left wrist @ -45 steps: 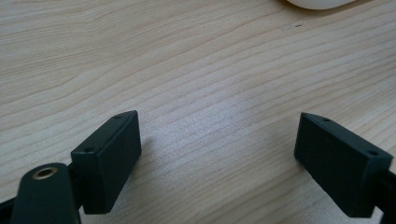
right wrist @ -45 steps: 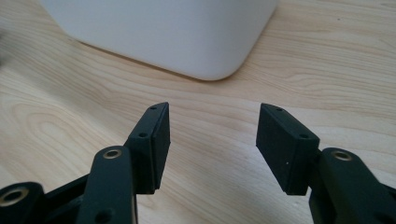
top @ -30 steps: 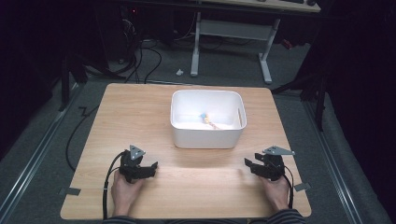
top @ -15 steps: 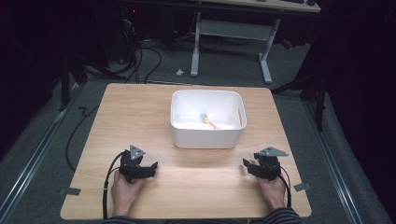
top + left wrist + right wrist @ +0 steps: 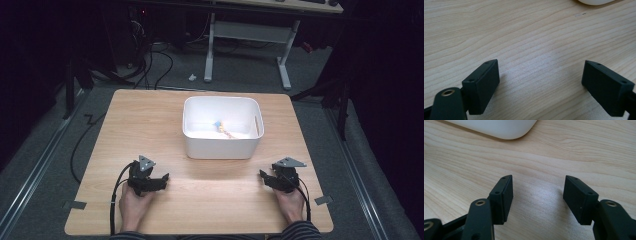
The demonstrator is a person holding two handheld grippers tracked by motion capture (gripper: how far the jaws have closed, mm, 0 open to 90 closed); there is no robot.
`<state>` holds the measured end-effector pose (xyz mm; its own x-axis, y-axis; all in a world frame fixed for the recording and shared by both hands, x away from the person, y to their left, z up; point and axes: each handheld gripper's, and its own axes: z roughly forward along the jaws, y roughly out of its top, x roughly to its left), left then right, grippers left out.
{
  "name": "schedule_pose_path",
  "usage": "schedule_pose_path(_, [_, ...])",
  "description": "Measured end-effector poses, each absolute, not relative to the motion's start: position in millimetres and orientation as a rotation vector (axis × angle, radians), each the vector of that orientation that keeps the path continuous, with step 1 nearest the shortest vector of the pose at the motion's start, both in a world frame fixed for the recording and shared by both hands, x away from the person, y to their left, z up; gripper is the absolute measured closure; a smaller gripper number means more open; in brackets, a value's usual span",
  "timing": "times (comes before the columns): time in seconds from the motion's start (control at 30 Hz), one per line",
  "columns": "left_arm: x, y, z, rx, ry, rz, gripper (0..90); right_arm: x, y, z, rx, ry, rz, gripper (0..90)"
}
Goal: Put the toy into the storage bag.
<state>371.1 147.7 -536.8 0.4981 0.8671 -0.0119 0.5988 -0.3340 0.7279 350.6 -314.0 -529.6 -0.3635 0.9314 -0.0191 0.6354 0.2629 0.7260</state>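
We hold the left claw (image 5: 159,181) at seven o'clock and the right claw (image 5: 266,179) at five, both spread wide and empty, low over the bench (image 5: 145,120).

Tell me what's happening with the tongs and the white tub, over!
Left tongs open, empty, low over the wooden table. Right tongs open, empty. White tub mid-table, small colourful item inside. Nothing between tongs and tub.

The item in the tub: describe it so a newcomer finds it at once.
Start at the wooden table, then the white tub at its far middle. Inside, on the tub's floor toward the right, lies a small item, blue at one end and orange-tan along the rest, the one coloured thing there.
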Motion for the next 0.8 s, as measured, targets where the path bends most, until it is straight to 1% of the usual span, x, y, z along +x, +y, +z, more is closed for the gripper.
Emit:
schedule_pose_path(0.07, [371.1, 147.7, -536.7, 2.06, 1.199, 0.501, 14.8, 350.7, -313.8, -529.8, 1.414, 2.093, 0.886, 41.1])
schedule_pose_path(0.23, [371.1, 147.6, -536.8, 2.058, 1.2, 0.503, 14.7, 351.9, -314.6, -530.2, 1.411, 2.101, 0.891, 37.1])
schedule_pose_path(0.8, [371.2, 148.1, -536.7, 2.056, 1.202, 0.502, 15.2, 350.4, -313.9, -530.5, 1.418, 2.096, 0.884, 33.3])
